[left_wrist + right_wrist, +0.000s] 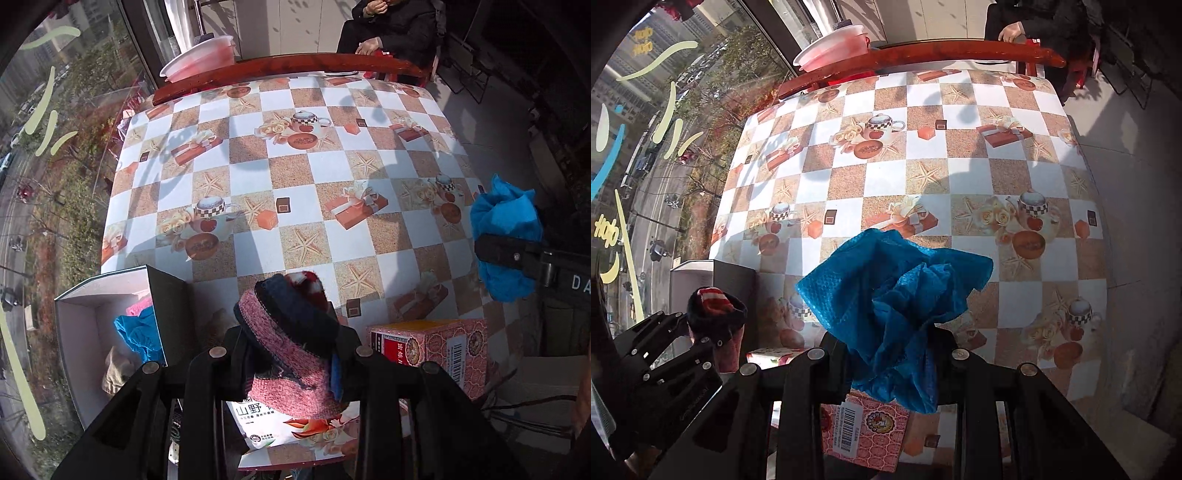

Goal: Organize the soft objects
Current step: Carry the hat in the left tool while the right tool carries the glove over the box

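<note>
My left gripper (291, 343) is shut on a pink and dark blue knitted sock (291, 354) with a red and white toe, held above the near table edge. It also shows in the right wrist view (714, 314). My right gripper (890, 350) is shut on a crumpled blue cloth (901, 306), held above the table; that cloth shows at the far right of the left wrist view (506, 221). An open white box (81, 321) at the near left holds a blue cloth (140, 332), a pink item (140, 305) and a beige item (116, 373).
The table carries a checkered cloth (295, 177) with starfish and teapot prints. A pink and red carton (436, 347) lies near the front edge, also below my right gripper (864, 432). A printed bag (295, 432) lies under my left gripper. A person (391, 29) sits beyond the far edge.
</note>
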Tool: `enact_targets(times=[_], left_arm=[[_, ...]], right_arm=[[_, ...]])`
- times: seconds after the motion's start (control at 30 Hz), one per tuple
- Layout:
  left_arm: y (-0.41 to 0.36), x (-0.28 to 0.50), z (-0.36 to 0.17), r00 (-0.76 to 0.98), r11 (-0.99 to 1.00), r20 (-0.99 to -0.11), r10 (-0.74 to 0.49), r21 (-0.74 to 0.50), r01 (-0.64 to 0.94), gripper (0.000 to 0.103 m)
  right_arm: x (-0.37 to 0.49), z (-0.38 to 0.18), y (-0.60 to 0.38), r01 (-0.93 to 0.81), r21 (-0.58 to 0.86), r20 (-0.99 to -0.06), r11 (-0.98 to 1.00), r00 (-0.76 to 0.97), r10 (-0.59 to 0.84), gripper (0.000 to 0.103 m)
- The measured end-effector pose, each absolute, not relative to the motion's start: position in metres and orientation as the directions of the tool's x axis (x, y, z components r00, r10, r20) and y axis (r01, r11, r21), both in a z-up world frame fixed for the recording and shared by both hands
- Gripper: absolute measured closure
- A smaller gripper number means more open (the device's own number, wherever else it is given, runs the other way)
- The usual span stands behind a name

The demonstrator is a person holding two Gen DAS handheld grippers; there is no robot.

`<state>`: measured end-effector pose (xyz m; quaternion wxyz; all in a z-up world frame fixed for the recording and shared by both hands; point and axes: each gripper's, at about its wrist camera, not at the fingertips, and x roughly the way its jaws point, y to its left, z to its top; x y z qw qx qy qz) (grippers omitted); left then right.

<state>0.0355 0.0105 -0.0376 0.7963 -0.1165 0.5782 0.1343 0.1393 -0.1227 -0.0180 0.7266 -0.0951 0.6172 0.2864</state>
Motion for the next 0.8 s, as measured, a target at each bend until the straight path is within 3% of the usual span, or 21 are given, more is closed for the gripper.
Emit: enact_targets(times=[0.27, 0.8], left_arm=[[0.004, -0.005, -0.034, 0.29, 0.95, -0.954, 0.075, -0.02, -0.311, 0.069], [0.024, -0.043, -0.027, 0.318, 0.921, -0.944, 0.091, -0.042, -0.388, 0.069]], right_arm=[[0.098, -0.013, -0.119, -0.524, 0.232, -0.95, 0.82, 0.057, 0.305, 0.072], [0.026, -0.021, -0.064, -0.649, 0.232, -0.959, 0.725, -0.027, 0.282, 0.072]])
